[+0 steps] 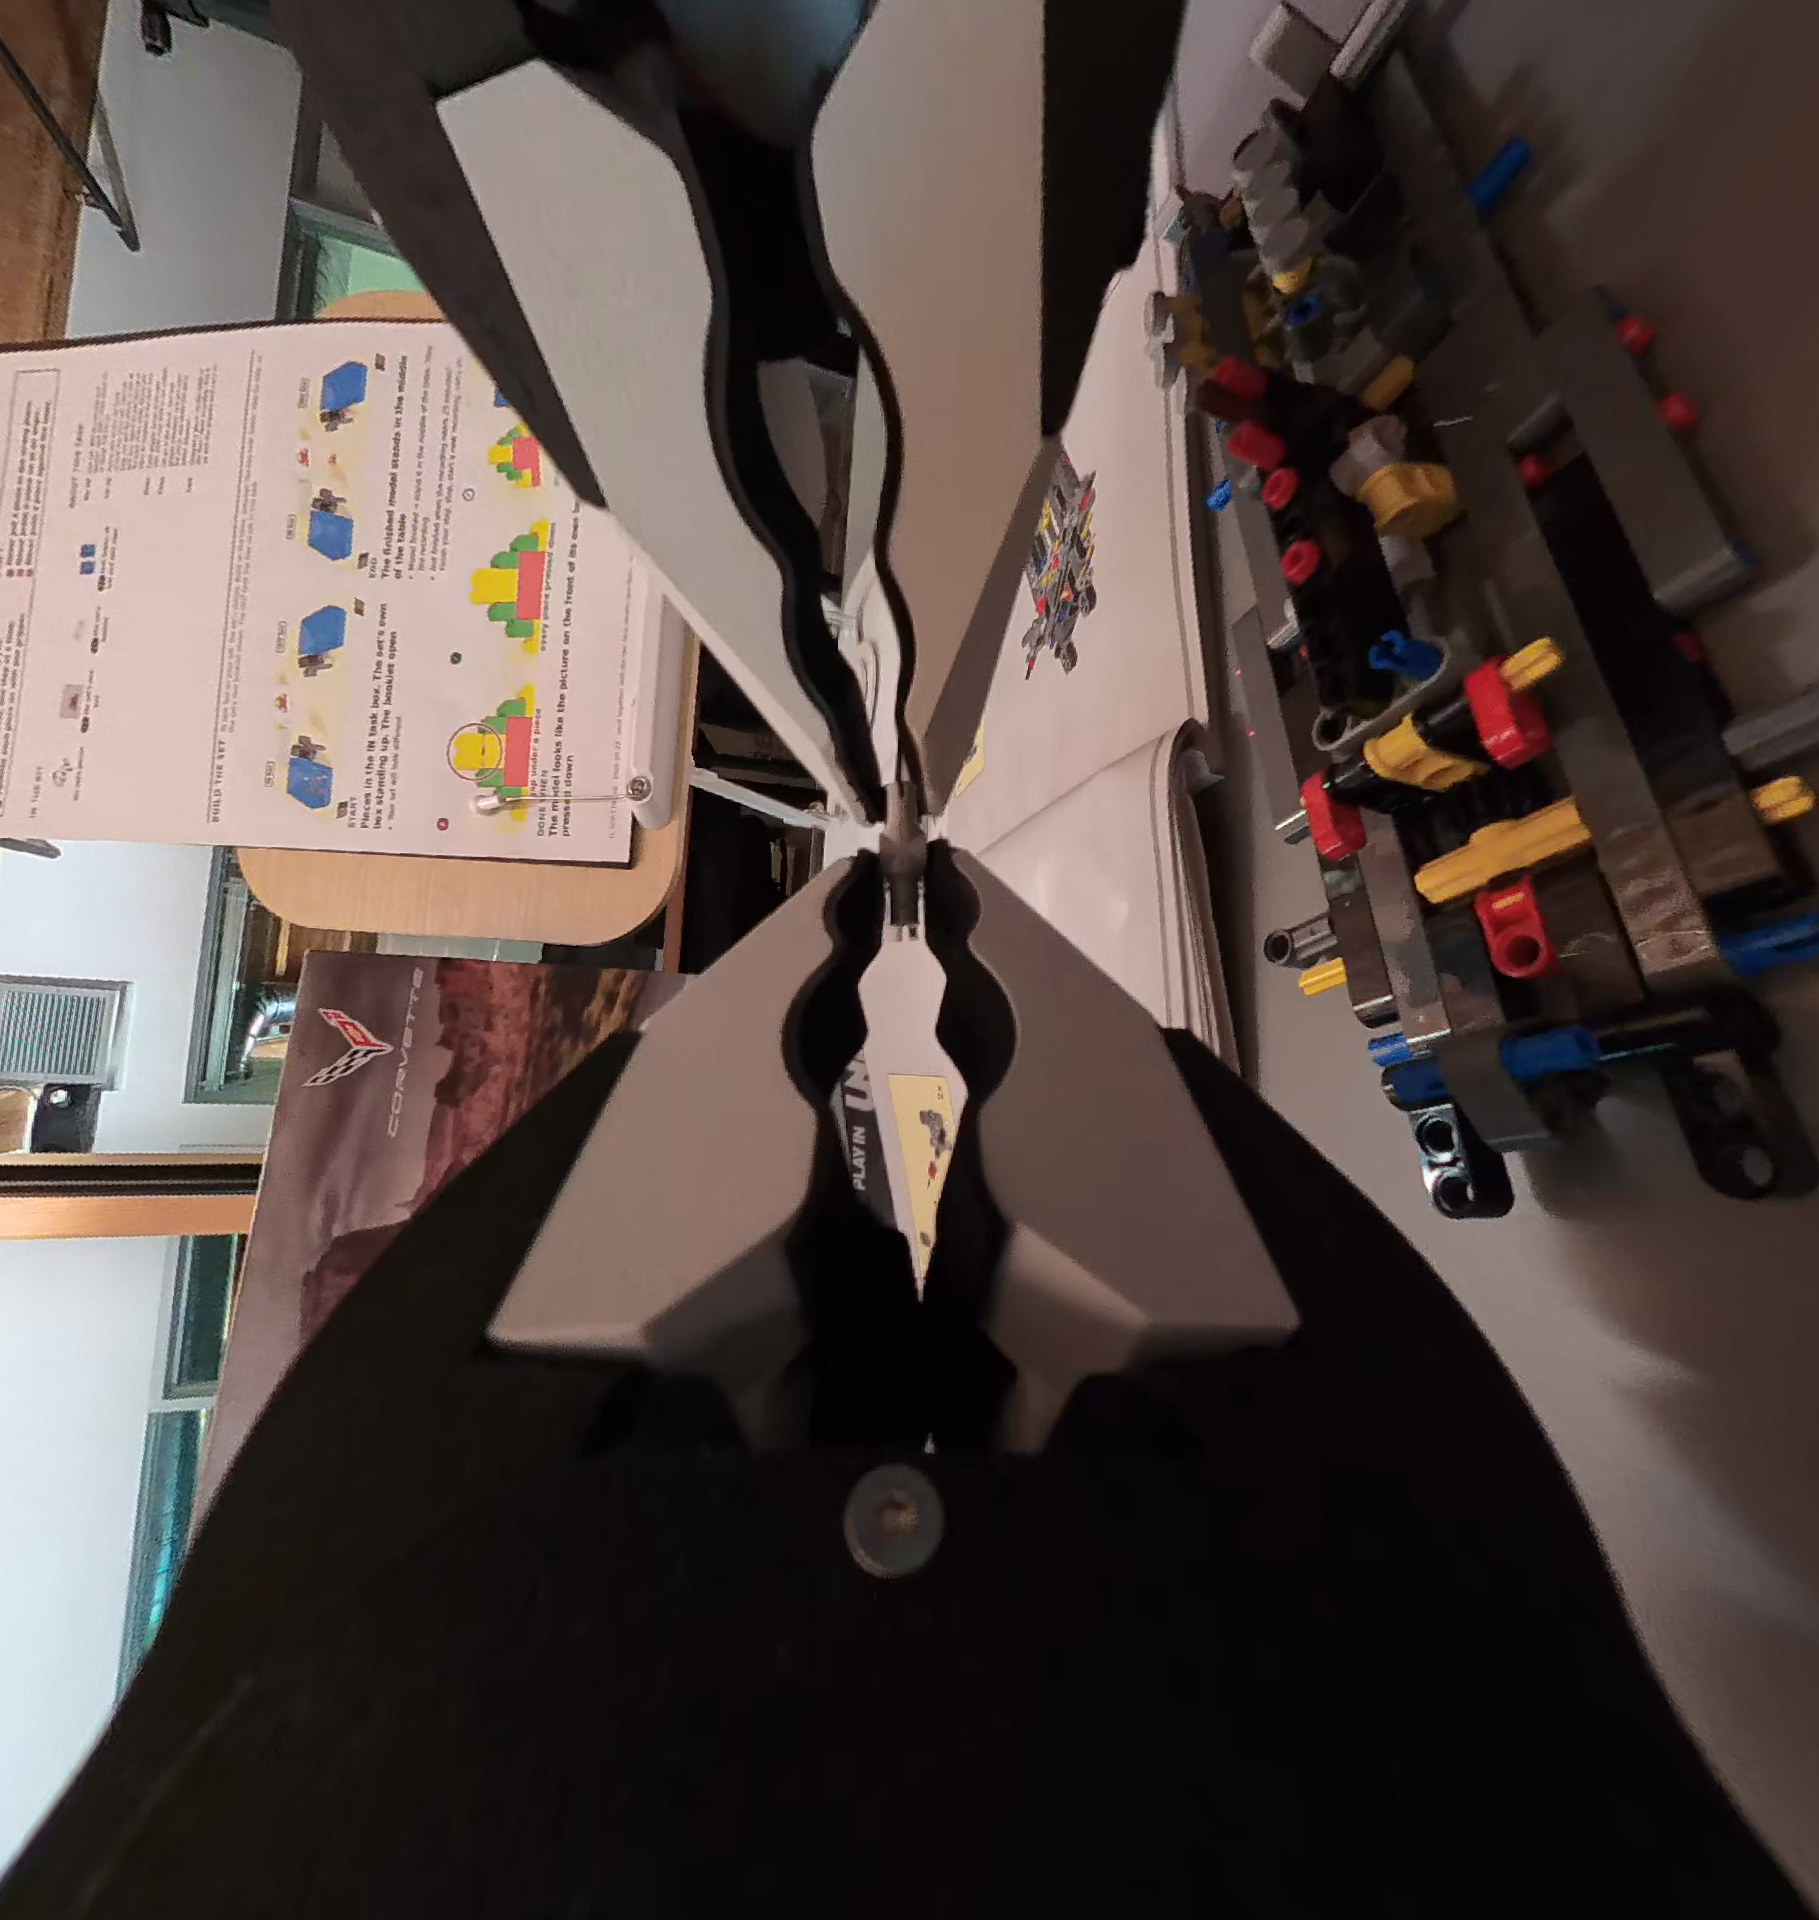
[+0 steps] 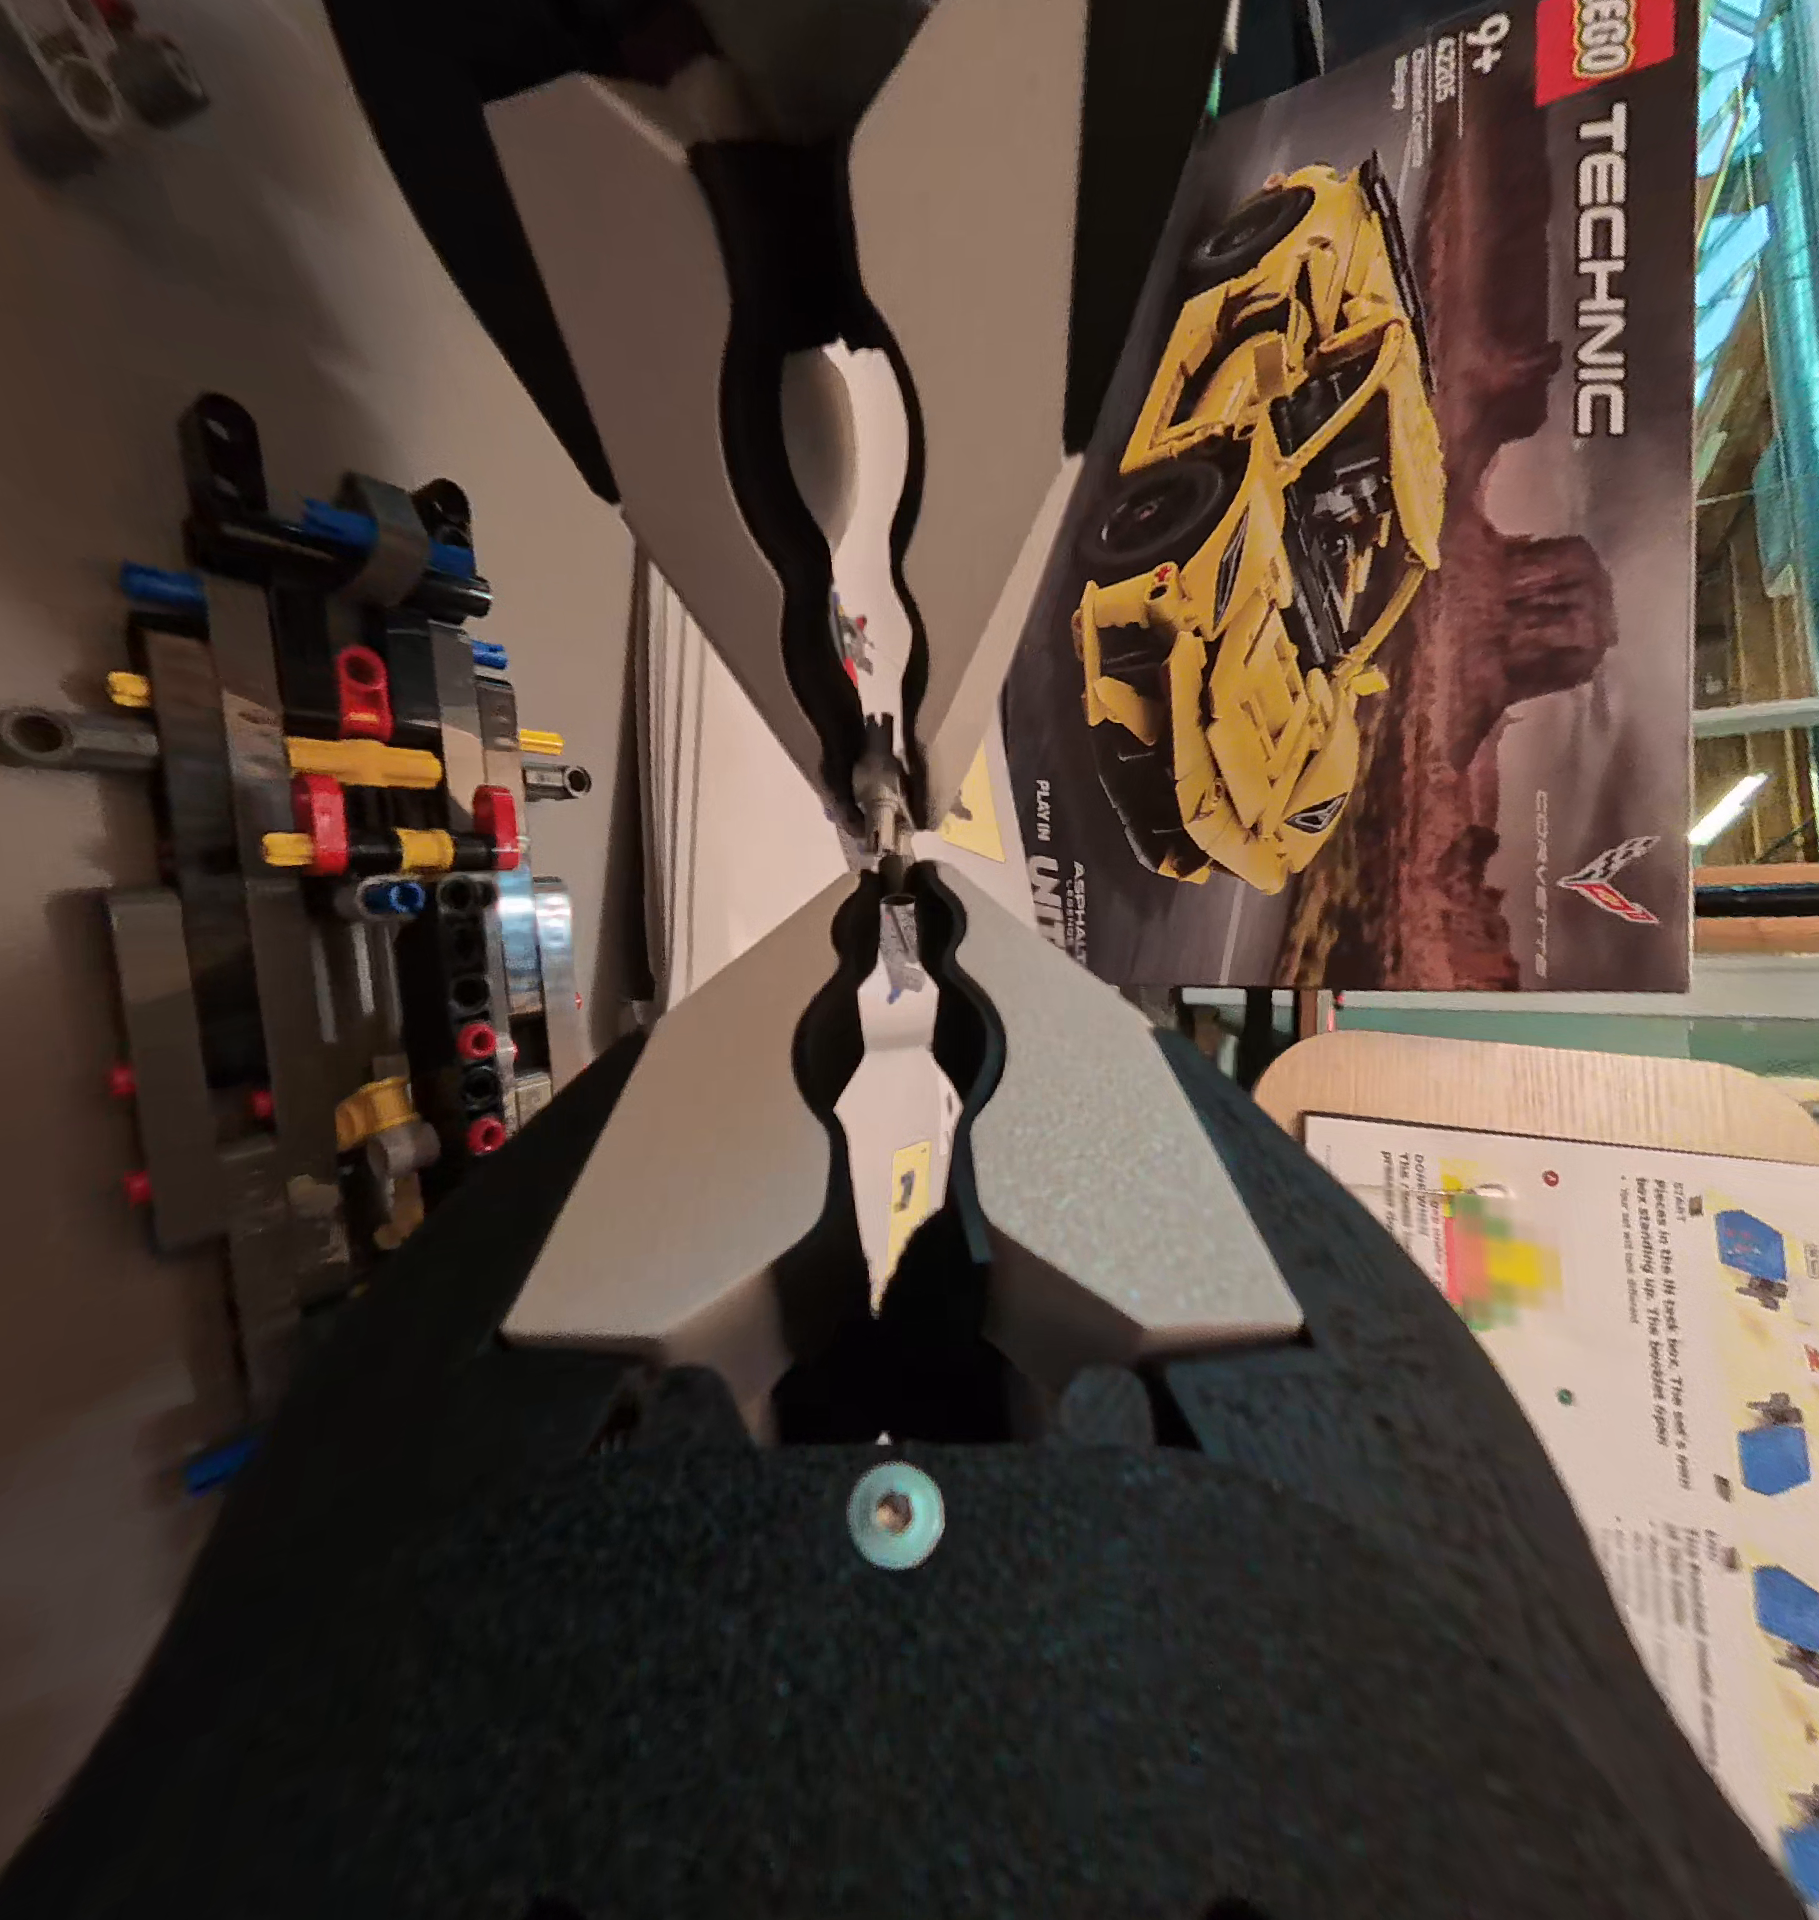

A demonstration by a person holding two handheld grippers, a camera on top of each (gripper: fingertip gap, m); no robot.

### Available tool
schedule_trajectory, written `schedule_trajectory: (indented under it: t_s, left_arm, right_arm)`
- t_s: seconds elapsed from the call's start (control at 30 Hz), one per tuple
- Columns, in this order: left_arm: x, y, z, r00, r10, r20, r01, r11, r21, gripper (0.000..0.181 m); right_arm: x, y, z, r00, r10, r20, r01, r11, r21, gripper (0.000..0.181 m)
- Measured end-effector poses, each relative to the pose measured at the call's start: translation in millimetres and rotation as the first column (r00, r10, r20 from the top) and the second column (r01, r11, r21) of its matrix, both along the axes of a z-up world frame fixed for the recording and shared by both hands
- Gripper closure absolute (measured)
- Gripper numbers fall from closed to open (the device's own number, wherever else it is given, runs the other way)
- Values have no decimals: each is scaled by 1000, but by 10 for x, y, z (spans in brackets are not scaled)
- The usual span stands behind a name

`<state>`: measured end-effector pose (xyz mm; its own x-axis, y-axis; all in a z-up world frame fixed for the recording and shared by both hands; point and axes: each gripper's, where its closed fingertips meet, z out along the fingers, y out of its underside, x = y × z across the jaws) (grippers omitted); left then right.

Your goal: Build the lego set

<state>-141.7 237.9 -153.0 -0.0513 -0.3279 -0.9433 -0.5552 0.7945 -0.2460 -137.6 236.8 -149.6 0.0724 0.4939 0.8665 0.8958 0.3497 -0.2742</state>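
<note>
My two grippers meet tip to tip above the open instruction booklet. In the left wrist view my left gripper rises from below, shut on a small grey pin. My right gripper comes from above, shut on the same small assembly. In the right wrist view my right gripper is shut on a small grey piece, and the left gripper pinches a grey pin against it. The partly built chassis of grey, black, red, yellow and blue parts lies on the table beside the booklet.
The chassis also shows in the right wrist view. The set's box with a yellow car picture stands behind the booklet. A printed instruction sheet stands on a wooden holder. Loose grey parts lie on the table. My two grippers' fingertips are within a few centimetres of each other.
</note>
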Motion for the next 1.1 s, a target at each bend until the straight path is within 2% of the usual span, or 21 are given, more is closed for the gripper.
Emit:
schedule_trajectory:
  t_s: [0.17, 0.4, 0.5, 0.6, 0.63, 0.7, 0.77, 0.83, 0.87, 0.93, 1.0, 1.03, 1.07, 1.1]
  left_arm:
    - [25, -90, 13, 999, -46, 14, 46, 998, -37, 174]
    - [48, -125, 8, 998, -55, 20, 56, 998, -36, 174]
    - [51, -93, 14, 999, -44, 28, 46, 998, -44, 174]
    - [46, -96, 69, 996, -56, 74, 60, 996, -61, 174]
    - [35, -101, 120, 993, -60, 105, 67, 995, -72, 174]
    - [16, -134, 275, 978, -74, 196, 100, 987, -126, 174]
    - [4, -205, 433, 944, -84, 320, 182, 939, -291, 174]
    - [-4, -279, 573, 897, -75, 436, 292, 840, -457, 174]
    - [-8, -309, 624, 877, -66, 476, 341, 783, -520, 174]
    - [-19, -325, 688, 852, -51, 521, 395, 714, -578, 174]
    - [-26, -356, 707, 844, -65, 533, 420, 697, -581, 174]
    - [-30, -378, 723, 838, -75, 540, 431, 698, -572, 174]
    - [-33, -417, 746, 831, -93, 549, 446, 701, -557, 174]
    - [-41, -440, 780, 822, -103, 560, 453, 715, -533, 174]
  right_arm:
    - [3, -99, 13, 978, 58, -198, -89, 984, -152, 176]
    - [-29, -119, -1, 969, 52, -243, -102, 974, -200, 176]
    - [-20, -86, 10, 951, 11, -308, -89, 967, -238, 176]
    - [2, -82, 32, 894, -100, -437, -78, 925, -373, 175]
    - [21, -109, 87, 862, -118, -494, -103, 911, -398, 173]
    - [71, -183, 239, 749, -184, -637, -195, 858, -476, 169]
    - [42, -300, 369, 590, -284, -755, -390, 719, -575, 166]
    - [-8, -378, 540, 395, -391, -831, -601, 575, -556, 153]
    - [-42, -404, 554, 351, -438, -828, -661, 510, -550, 149]
    - [-100, -399, 533, 332, -472, -816, -692, 466, -551, 155]
    - [-129, -411, 681, 246, -486, -839, -759, 441, -478, 158]
    - [-129, -426, 770, 195, -503, -842, -807, 406, -429, 157]
    - [-132, -465, 845, 156, -526, -836, -859, 346, -378, 156]
    - [-145, -496, 861, 149, -561, -814, -894, 275, -353, 153]
